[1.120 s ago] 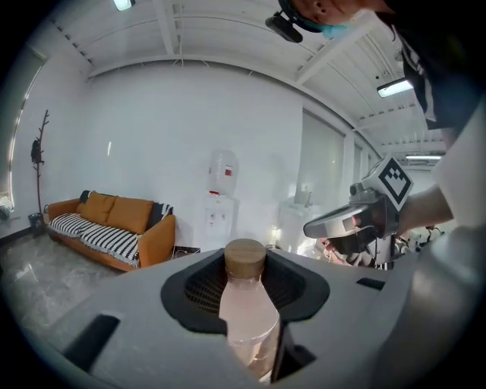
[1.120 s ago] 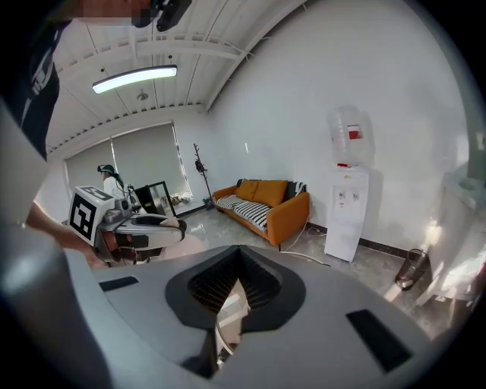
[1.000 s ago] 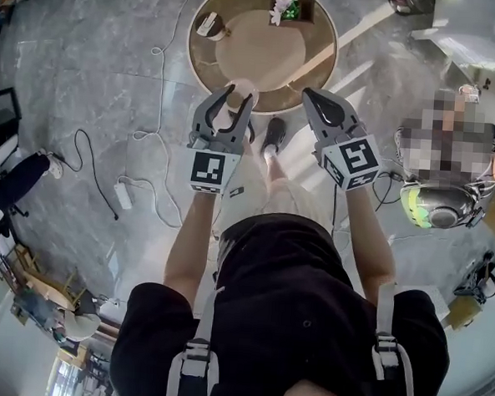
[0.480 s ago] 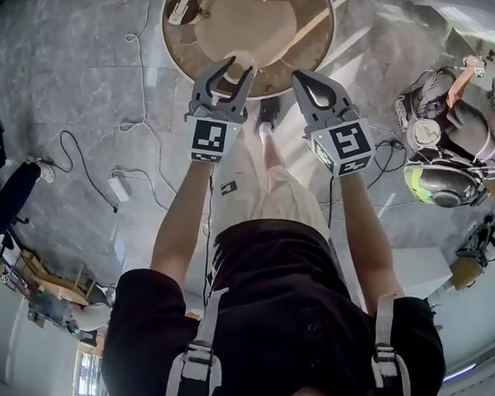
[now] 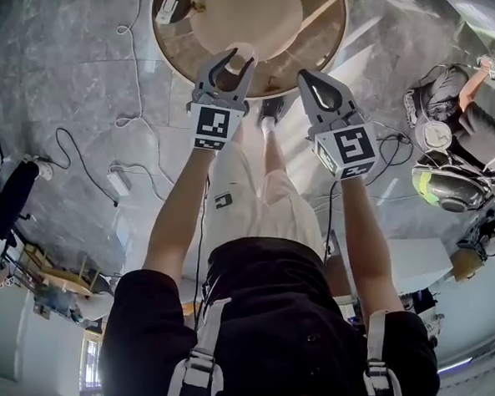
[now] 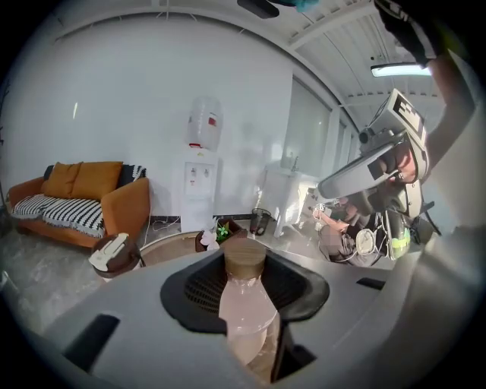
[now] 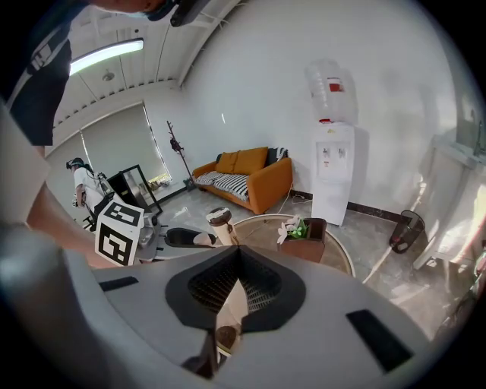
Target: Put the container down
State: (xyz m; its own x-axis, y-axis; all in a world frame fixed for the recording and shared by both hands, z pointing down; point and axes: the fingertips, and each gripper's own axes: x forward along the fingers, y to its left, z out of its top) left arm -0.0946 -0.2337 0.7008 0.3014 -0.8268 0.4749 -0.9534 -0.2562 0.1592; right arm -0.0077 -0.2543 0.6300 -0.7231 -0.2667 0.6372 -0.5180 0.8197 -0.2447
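Both forearms have stretched forward, round tan surface [image 5: 174,53] just ahead; left hand-held gripper [image 5: 238,61] clamps a clear, brown-capped container [image 6: 244,300]; right hand-held gripper [image 5: 315,78], beside it, closed and empty.

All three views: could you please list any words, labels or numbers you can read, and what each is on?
No text can be read anywhere.
Water bottle: it has a red label, too blurred to read.
Cubes: they carry black-and-white square patterns only, no letters or numbers.
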